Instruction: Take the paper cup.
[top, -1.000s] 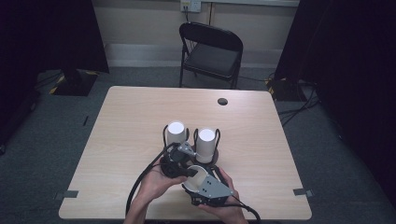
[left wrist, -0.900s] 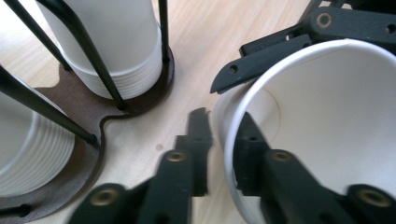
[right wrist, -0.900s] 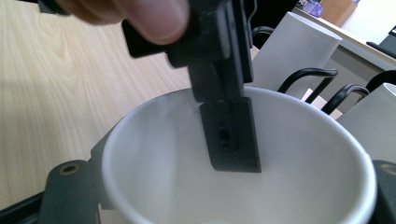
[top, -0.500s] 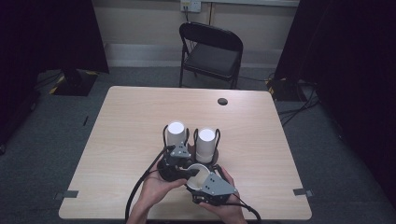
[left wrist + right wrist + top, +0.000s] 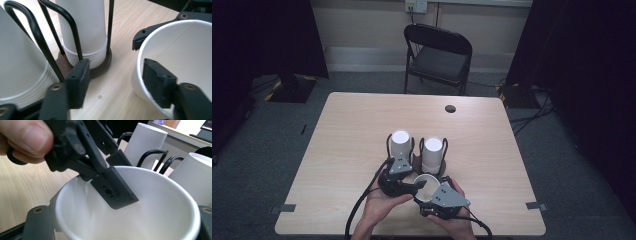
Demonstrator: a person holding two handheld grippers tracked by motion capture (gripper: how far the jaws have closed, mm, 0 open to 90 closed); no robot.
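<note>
The left tongs point(image 5: 416, 184) are spread and have just been opening. In the left gripper view one black jaw hangs inside the loose paper cup point(image 5: 180, 52) and the other stands outside it over bare wood, so the cup's wall lies between them with a clear gap on the outer side; the pads do not press on it.

The right tongs point(image 5: 120, 230) hold that same cup point(image 5: 140, 210). In the right gripper view its white rim sits between the two black jaws that rise at the bottom corners, close against both, and the jaws have just been closing a little. A jaw of the left tongs dips into the cup's mouth from the upper left, with a thumb point(image 5: 25, 137) above it.

From the high view, the cup point(image 5: 426, 181) is open side up near the front edge of the bench point(image 5: 337, 150), between the two grippers, with the person's hands point(image 5: 384, 207) coming in from the bottom edge.

Just behind the cup stand two black wire holders side by side, each carrying a tall stack of upturned white paper cups: the left stack point(image 5: 400, 144) and the right stack point(image 5: 432, 152). Farther back on the bench is a small dark round hole point(image 5: 450, 108). A black folding chair point(image 5: 438, 59) stands beyond the far edge on a grey carpet point(image 5: 272, 130).
</note>
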